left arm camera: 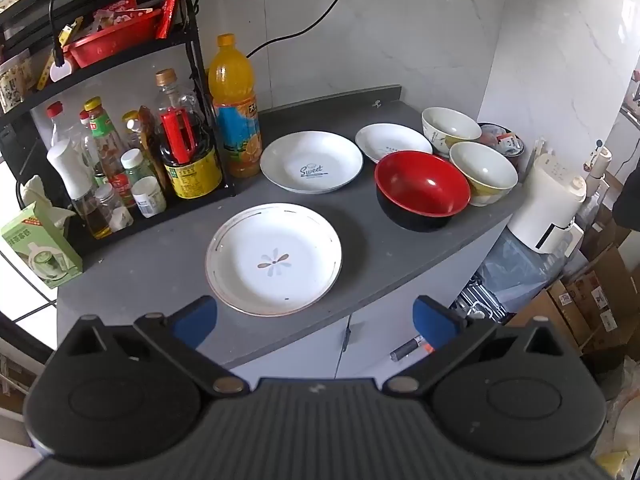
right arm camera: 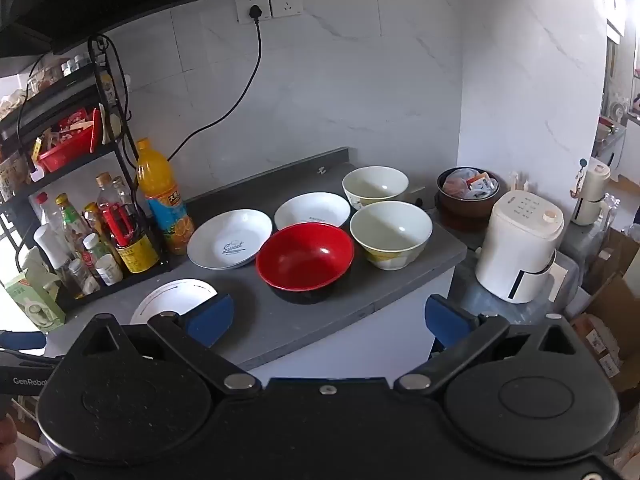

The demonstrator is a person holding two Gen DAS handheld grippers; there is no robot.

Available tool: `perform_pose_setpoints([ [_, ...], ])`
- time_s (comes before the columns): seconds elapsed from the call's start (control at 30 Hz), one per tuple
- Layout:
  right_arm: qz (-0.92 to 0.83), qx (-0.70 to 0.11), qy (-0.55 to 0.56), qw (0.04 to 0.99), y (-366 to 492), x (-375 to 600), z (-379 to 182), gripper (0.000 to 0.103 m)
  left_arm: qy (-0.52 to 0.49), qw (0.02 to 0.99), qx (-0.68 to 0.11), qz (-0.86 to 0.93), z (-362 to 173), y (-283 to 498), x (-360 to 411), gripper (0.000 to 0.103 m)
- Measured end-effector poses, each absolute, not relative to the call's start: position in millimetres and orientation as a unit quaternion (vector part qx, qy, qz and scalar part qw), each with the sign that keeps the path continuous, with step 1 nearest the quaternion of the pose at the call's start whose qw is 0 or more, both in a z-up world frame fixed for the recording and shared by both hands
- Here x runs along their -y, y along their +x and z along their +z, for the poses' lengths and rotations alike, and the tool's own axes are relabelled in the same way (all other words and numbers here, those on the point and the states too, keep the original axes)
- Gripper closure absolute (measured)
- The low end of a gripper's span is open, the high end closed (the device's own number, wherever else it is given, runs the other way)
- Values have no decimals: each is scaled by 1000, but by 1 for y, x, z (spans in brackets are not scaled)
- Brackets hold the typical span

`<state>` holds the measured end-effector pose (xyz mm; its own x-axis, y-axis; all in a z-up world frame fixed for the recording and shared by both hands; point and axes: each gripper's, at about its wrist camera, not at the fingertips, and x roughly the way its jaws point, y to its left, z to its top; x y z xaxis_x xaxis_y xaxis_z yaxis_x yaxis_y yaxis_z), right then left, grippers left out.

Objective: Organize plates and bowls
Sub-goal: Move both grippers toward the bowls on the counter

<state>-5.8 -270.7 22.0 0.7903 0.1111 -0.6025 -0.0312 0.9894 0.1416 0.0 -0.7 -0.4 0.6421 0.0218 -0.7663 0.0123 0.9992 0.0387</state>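
Your left gripper [left arm camera: 316, 316] hangs above the near edge of the grey stone countertop [left arm camera: 160, 264], its blue-padded fingers [left arm camera: 196, 318] spread wide with nothing between them. Just beyond it lies the white plate with the gold-lined rim and the flower print [left arm camera: 274, 259], flat on the counter and apart from the rest of the crockery. Your right gripper [right arm camera: 328, 320] is likewise spread wide and empty, held off the counter's front edge.

Behind the flower plate sits the white shallow plate printed "Sweet" [left arm camera: 312, 162], close beside the tall orange juice bottle [left arm camera: 234, 108]. To its right is a smaller plain white dish [left arm camera: 394, 142]. In front of that dish stands the round bowl, red inside and black outside [left arm camera: 422, 191], upright and nearest the counter's right end. Just beside it is a cream bowl with a yellow-patterned outside [left arm camera: 484, 172], and behind that a second cream bowl with a leaf print [left arm camera: 450, 128]; whether these two touch you cannot tell.

At the left, the black wire rack [left arm camera: 200, 80] holds condiment bottles. Off the right end stands a white air fryer [right arm camera: 520, 248].
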Motion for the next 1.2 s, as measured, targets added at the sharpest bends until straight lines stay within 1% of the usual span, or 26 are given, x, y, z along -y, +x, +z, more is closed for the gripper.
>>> perform_pose_setpoints([
  [0.07,46,-320,58,944,-5,263,24,0,16,907,-422,4,0,0,1,0],
  [0.13,55,-309,87,946,-9,277,20,0,13,907,-420,7,-1,-2,1,0],
  [0.37,45,-318,52,946,-10,265,20,0,0,908,-418,11,0,-8,-8,0],
  [1.2,50,-303,54,950,-19,274,27,0,-1,917,-398,27,17,-24,-10,0],
])
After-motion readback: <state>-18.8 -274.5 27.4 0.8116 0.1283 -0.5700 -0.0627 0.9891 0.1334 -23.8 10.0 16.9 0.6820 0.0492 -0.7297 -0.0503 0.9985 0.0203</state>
